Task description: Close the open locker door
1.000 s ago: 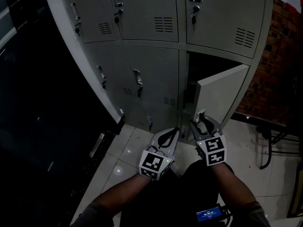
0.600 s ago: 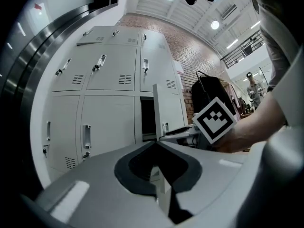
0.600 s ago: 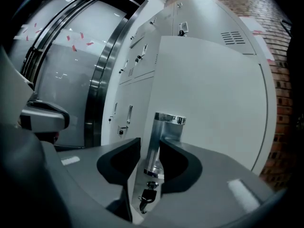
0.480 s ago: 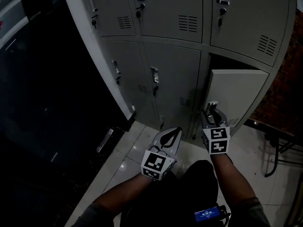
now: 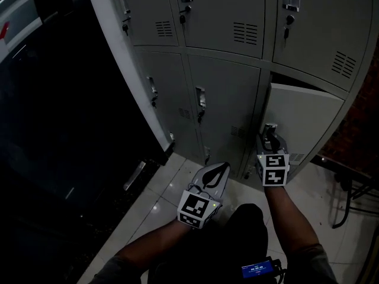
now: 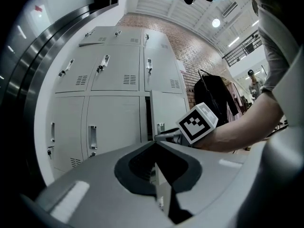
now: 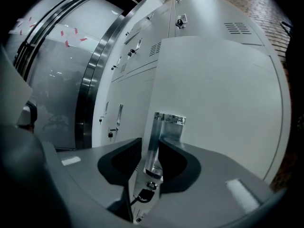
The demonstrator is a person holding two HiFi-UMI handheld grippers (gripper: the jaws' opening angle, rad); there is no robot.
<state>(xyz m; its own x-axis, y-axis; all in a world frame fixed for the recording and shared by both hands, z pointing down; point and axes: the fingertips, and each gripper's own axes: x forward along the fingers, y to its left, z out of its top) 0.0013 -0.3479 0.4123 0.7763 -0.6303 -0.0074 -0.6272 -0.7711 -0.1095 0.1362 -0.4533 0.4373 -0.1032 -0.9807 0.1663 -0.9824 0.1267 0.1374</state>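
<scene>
The grey locker bank has one open door (image 5: 305, 123) at the lower right, standing only a little ajar. Its metal handle (image 5: 270, 128) sits at the door's left edge. My right gripper (image 5: 270, 136) is at that handle, jaws closing. In the right gripper view the handle (image 7: 168, 120) stands between the two jaws of my right gripper (image 7: 151, 140) and fills the gap, with the door face (image 7: 218, 89) behind. My left gripper (image 5: 220, 167) hangs shut and empty above the floor, left of the door. The left gripper view shows its jaws (image 6: 155, 144) together and the ajar door (image 6: 166, 108) beyond.
The other locker doors (image 5: 222, 99) are shut, with handles and keys sticking out. A dark glass wall (image 5: 65, 129) runs along the left. A brick wall (image 5: 361, 129) and a black frame (image 5: 346, 206) on the tiled floor (image 5: 160, 194) lie to the right.
The open door has swung from wide open to nearly shut. My right gripper went forward with it and its jaws have narrowed around the handle. The left gripper stayed put.
</scene>
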